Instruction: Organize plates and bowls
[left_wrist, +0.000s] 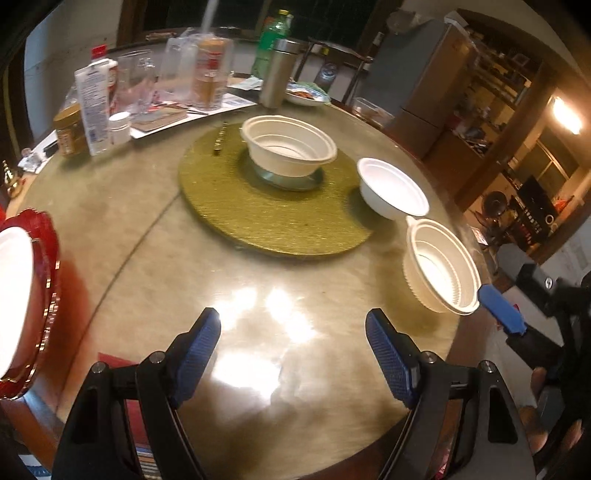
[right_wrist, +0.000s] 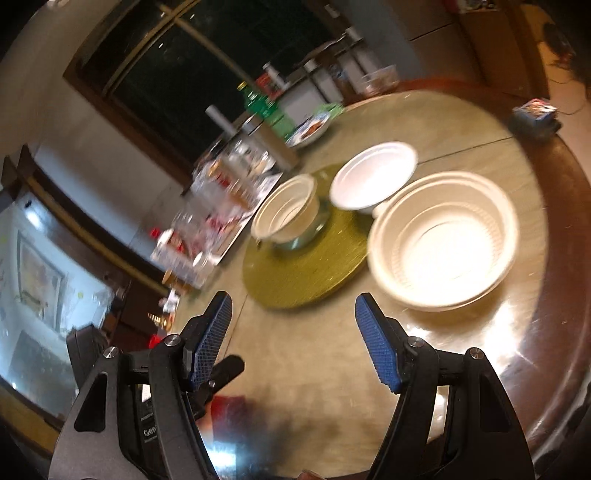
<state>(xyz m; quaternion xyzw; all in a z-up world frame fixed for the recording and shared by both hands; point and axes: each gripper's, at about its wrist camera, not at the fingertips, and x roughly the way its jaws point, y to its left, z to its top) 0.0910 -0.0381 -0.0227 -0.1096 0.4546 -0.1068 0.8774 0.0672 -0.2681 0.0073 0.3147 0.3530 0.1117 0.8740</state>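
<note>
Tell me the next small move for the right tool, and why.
Probably bring the right tool forward and to its right onto the near rim of the ribbed bowl stack. Its jaws stand open and empty over bare table, and that stack is the closest loose piece, off the green mat where another bowl stack already sits.

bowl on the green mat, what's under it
The cream bowl sits on a shallow glass dish, whose rim shows around the bowl's base, on the green mat. The dish's centre is covered, so anything in it cannot be seen.
</note>
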